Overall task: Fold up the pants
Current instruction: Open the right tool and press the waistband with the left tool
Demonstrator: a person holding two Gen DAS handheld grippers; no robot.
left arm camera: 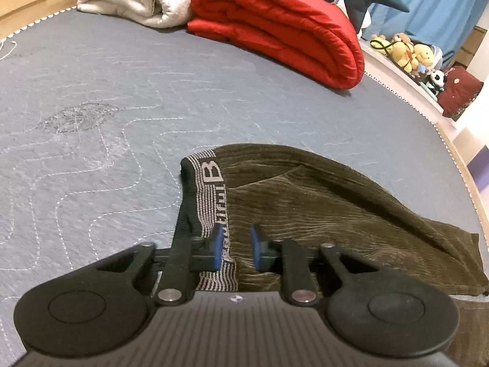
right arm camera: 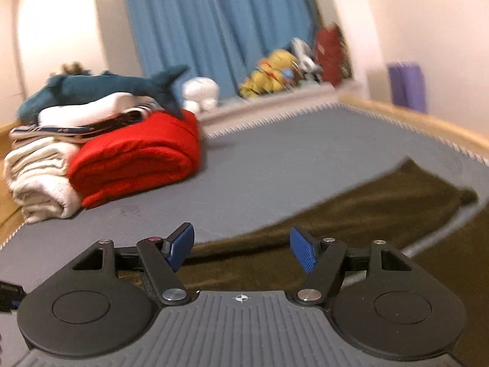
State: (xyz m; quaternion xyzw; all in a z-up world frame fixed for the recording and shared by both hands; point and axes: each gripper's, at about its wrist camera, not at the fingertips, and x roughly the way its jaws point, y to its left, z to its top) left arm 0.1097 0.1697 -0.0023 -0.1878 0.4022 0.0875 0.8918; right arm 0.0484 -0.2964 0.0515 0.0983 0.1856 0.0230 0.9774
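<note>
My right gripper point(right arm camera: 242, 248) hangs spread wide over the olive pants point(right arm camera: 351, 214). They lie on the grey mattress point(right arm camera: 275, 159). A red blanket point(right arm camera: 137, 159) sits beyond.

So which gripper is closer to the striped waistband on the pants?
Left. The left gripper sits open right over the waistband. The right gripper hangs open above the pants, no waistband in its view.

A: Where does the left wrist view sit?
B: Low and close over the bed point(left arm camera: 122, 91), facing across it toward the red blanket point(left arm camera: 284, 27).
A: And the right?
B: Higher, further back, blurred, facing the blue curtain point(right arm camera: 220, 27). Both views share the bed, the blanket and the curtain.
</note>
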